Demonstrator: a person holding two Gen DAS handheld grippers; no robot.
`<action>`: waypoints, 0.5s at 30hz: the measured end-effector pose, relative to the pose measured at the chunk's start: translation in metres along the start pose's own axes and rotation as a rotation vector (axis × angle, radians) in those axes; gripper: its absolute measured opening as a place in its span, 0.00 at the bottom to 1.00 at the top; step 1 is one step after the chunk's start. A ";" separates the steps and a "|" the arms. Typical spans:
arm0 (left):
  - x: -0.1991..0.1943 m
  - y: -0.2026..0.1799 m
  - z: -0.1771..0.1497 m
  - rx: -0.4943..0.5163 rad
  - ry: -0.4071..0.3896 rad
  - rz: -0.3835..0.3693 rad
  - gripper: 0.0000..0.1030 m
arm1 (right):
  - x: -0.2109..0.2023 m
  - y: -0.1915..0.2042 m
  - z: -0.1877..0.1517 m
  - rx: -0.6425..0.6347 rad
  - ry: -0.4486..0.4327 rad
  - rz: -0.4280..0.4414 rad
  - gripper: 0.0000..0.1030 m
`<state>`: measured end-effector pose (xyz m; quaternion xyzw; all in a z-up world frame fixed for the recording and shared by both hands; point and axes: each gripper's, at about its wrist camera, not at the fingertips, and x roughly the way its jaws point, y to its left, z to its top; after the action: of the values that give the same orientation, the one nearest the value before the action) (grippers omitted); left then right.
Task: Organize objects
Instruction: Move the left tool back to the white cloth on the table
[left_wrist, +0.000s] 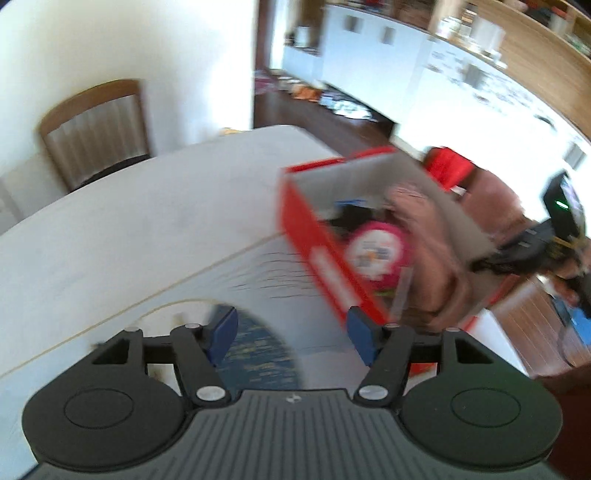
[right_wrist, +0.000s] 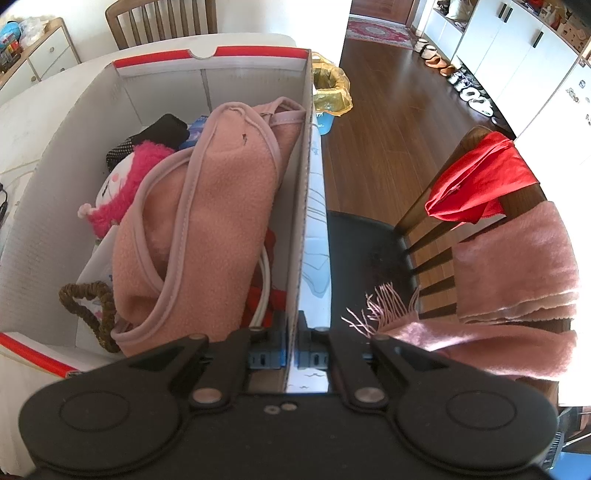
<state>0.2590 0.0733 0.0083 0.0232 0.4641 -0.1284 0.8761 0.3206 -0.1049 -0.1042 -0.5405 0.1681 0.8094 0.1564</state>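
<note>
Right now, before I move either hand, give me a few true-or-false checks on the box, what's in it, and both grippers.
1. The right gripper is shut on the box wall. True.
2. The left gripper holds the pink fleece. False: its fingers stand apart with nothing between them.
3. The fleece lies inside the box. True.
4. The red cloth is in the box. False: it hangs over the chair back beside the table.
5. The plush toy lies right of the fleece in the right wrist view. False: it lies to its left.
</note>
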 end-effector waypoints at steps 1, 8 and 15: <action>-0.001 0.012 -0.002 -0.027 0.000 0.031 0.62 | 0.000 0.000 0.000 -0.001 0.001 -0.001 0.03; 0.010 0.090 -0.021 -0.195 0.032 0.191 0.70 | 0.001 -0.001 0.001 -0.005 0.006 0.000 0.03; 0.039 0.149 -0.047 -0.423 0.106 0.239 0.76 | 0.002 0.000 0.001 -0.007 0.010 -0.003 0.04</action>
<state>0.2793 0.2167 -0.0620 -0.0992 0.5201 0.0773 0.8448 0.3190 -0.1043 -0.1062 -0.5453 0.1651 0.8071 0.1548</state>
